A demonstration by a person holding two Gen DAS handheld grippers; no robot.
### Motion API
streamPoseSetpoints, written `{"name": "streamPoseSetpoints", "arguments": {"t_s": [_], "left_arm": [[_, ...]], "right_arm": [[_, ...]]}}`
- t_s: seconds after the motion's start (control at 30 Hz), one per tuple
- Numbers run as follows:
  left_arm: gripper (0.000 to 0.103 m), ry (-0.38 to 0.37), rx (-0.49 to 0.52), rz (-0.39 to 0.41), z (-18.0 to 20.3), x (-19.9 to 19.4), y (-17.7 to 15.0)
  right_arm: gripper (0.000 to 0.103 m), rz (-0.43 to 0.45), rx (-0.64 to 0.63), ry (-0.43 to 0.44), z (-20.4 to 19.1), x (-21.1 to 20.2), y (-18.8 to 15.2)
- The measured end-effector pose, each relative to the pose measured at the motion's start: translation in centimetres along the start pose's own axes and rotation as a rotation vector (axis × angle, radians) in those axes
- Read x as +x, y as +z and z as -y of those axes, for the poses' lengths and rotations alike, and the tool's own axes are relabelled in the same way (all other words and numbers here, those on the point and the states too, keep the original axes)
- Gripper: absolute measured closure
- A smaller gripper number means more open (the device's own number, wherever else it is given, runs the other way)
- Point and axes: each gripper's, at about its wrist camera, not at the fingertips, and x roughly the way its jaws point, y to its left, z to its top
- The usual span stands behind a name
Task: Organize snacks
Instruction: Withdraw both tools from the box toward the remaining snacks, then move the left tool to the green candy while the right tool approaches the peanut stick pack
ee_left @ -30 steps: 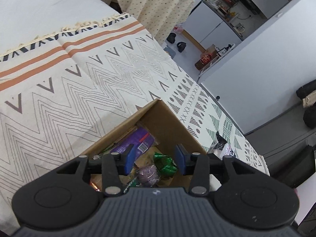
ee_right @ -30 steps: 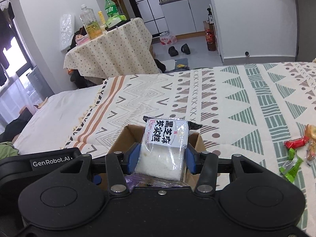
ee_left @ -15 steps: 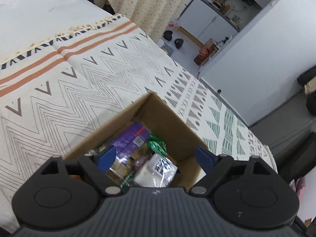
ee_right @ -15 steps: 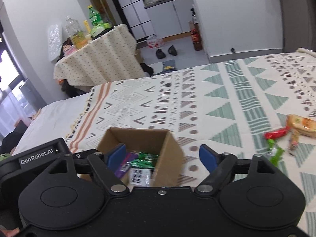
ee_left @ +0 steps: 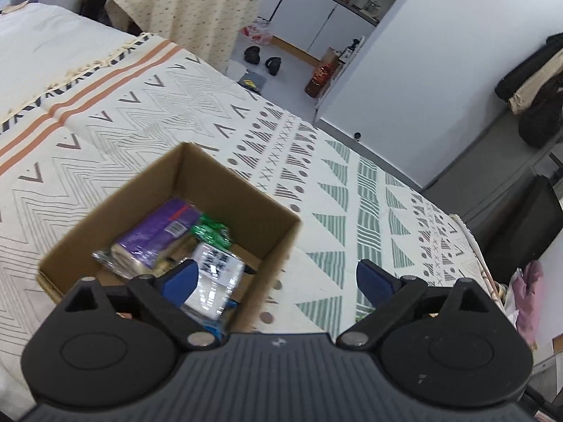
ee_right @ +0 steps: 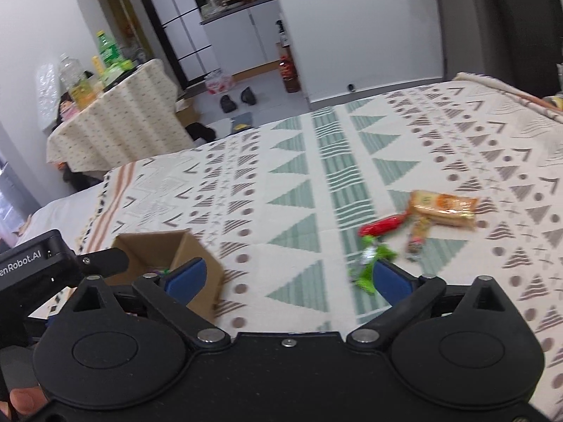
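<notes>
An open cardboard box (ee_left: 225, 190) sits on the patterned bed cover and holds a purple packet (ee_left: 158, 232), a green wrapper (ee_left: 211, 232) and a white packet with black print (ee_left: 218, 274). My left gripper (ee_left: 278, 281) hovers open over the box's right corner, holding nothing. In the right wrist view the box (ee_right: 158, 249) lies at lower left, and my right gripper (ee_right: 286, 276) stands open and empty over the cover. Loose snacks lie ahead to its right: a red stick (ee_right: 383, 225), a green wrapper (ee_right: 369, 263), an orange packet (ee_right: 443, 207) and a thin stick (ee_right: 418, 232).
The bed cover (ee_right: 316, 183) stretches wide around the box. Beyond the bed stand a cloth-draped round table with bottles (ee_right: 116, 119), shoes on the floor (ee_right: 239, 98) and white cabinets (ee_right: 246, 31). A dark chair (ee_left: 520, 228) stands by the bed's far right edge.
My right gripper opened and dropped the white packet into the box, then swung right toward the loose snacks. My left gripper opened wide and drew back and to the right of the box.
</notes>
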Motion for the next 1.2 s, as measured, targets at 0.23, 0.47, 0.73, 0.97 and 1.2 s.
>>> {"name": "streamPoseSetpoints", "arguments": {"t_s": [0.23, 0.47, 0.73, 0.97, 1.2], "left_arm": [[0.000, -0.032, 0.020, 0.003, 2.6, 0.4, -1.3], [0.000, -0.037, 0.102, 0.019, 5.6, 1.2, -3.0], [0.000, -0.061, 0.135, 0.015, 7.8, 2.5, -4.5], [0.000, -0.065, 0.186, -0.036, 9.5, 4.8, -6.0], [0.000, -0.042, 0.268, -0.048, 11.2, 6.8, -7.6]], "right_arm": [[0.000, 0.031, 0.019, -0.027, 3.3, -1.4, 0.0], [0.000, 0.051, 0.057, -0.053, 6.4, -2.2, -0.2], [0.000, 0.073, 0.084, -0.145, 9.7, -2.4, -0.7], [0.000, 0.061, 0.134, -0.146, 12.8, -2.0, -1.6], [0.000, 0.060, 0.152, -0.135, 15.0, -1.2, -2.3]]}}
